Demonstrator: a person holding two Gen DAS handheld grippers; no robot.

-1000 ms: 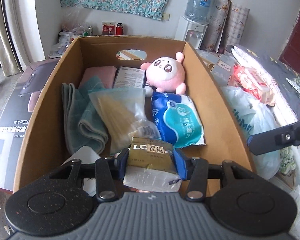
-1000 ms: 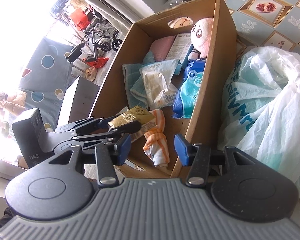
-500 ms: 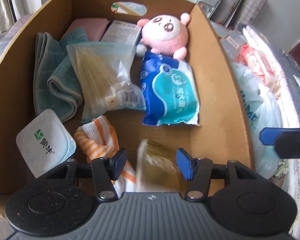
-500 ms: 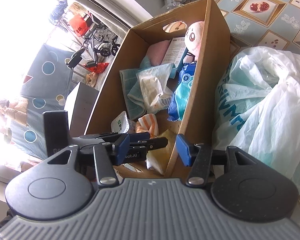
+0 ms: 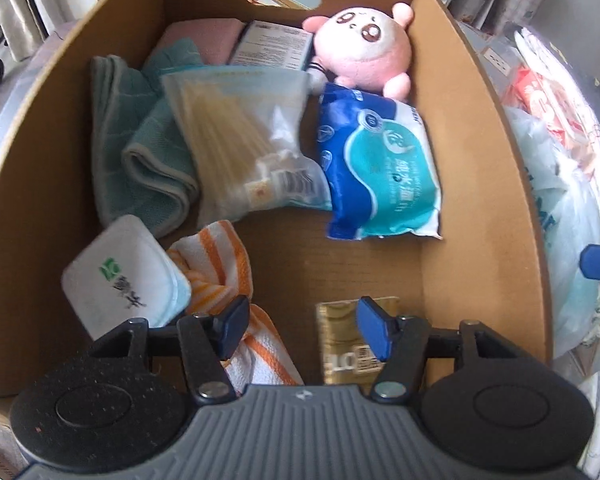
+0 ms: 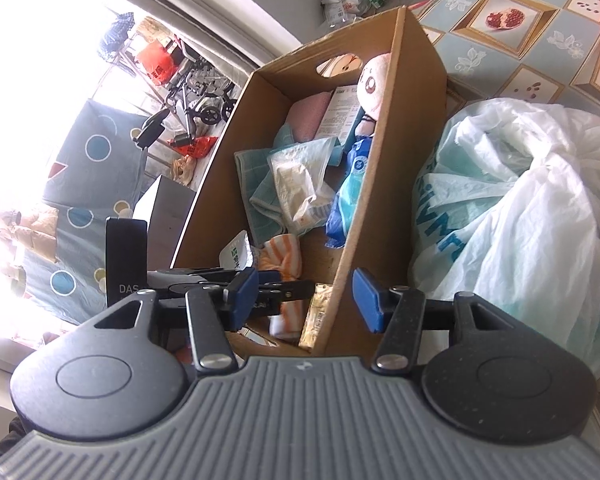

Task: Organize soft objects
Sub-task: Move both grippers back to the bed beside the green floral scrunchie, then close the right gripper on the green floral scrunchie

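A cardboard box [image 5: 480, 152] holds a pink plush toy [image 5: 364, 52], a blue tissue pack [image 5: 380, 172], a clear bag [image 5: 244, 148], a green towel [image 5: 140, 152], an orange striped cloth [image 5: 224, 268], a white pack [image 5: 124, 280] and a gold packet [image 5: 344, 340] lying on the box floor. My left gripper [image 5: 300, 320] is open and empty just above the gold packet. My right gripper [image 6: 306, 298] is open and empty over the box's near right wall [image 6: 384, 184]; the left gripper [image 6: 260, 292] shows below it.
A white plastic bag [image 6: 520, 208] lies right of the box. A patterned cloth [image 6: 540, 40] covers the surface behind. A blue dotted sheet [image 6: 80, 184] and a wheelchair [image 6: 196, 92] are to the left.
My left gripper opened and let go of the gold packet, which dropped onto the box floor. The left gripper moved lower into the box. The right gripper shifted slightly.
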